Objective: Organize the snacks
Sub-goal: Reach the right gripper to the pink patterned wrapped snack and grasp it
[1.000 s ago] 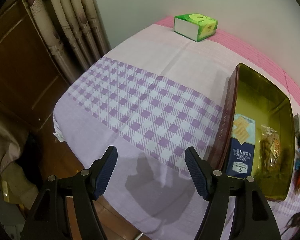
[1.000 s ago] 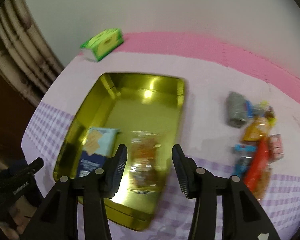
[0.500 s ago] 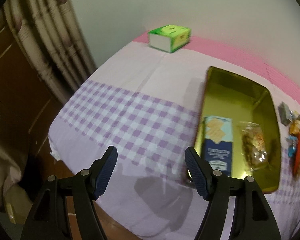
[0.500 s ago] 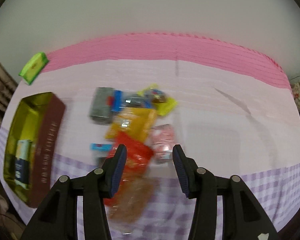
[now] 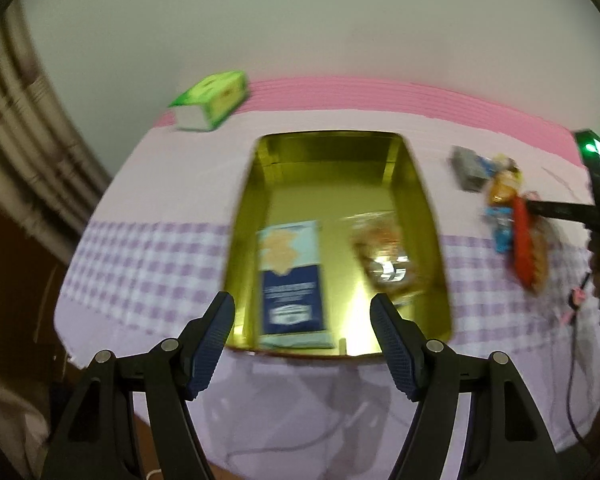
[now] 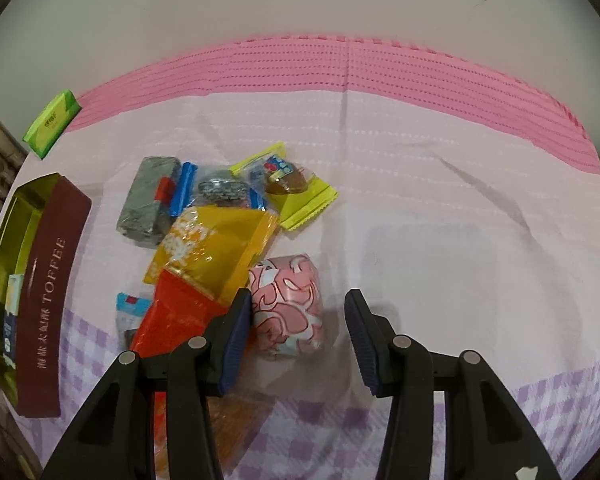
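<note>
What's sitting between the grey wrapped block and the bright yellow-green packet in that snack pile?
In the right wrist view, a clear bag with blue edges lies between the grey block and the yellow-green packet.

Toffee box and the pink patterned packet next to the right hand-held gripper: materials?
Toffee box: looks like metal tin, its gold interior glossy and mirror-like; the maroon printed wall looks matte. Pink patterned packet: probably soft plastic film, puffy and rounded, with slight sheen; paper wrap can't be ruled out.

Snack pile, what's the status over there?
Right gripper open, jaws closing around pink packet, not gripping. Left gripper open, empty, over gold tin. Orange packet crowds it.
</note>
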{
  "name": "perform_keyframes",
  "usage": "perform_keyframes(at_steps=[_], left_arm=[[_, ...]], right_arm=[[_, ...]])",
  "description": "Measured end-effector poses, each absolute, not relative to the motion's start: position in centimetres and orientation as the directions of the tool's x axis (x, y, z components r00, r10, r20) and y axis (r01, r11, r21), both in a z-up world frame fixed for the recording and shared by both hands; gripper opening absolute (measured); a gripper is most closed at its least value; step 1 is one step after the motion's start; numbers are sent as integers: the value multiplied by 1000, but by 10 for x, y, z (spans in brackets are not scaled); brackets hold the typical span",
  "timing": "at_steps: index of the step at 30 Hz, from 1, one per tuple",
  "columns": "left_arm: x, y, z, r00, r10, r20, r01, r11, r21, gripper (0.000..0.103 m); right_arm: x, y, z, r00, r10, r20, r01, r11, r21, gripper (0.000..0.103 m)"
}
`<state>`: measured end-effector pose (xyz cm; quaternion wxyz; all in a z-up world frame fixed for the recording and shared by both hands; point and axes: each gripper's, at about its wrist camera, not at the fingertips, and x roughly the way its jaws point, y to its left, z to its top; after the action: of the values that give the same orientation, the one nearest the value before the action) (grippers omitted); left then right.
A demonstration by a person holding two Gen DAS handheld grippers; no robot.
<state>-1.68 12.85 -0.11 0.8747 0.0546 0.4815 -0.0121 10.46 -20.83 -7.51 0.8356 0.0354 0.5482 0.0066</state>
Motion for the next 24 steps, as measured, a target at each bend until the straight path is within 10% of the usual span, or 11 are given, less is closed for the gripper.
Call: perform_keyframes(at_steps=[4,24], left_arm=[[-12,94,-1,526,-20,-850,153,986,72,71],[11,-74,-32,367,-312,-876,491,865,-102,71]], right_arm=[[105,-210,-78,405,49,-913,3,999,54,29],[42,-307,-78,465,-118,-878,224,974,-12,27]])
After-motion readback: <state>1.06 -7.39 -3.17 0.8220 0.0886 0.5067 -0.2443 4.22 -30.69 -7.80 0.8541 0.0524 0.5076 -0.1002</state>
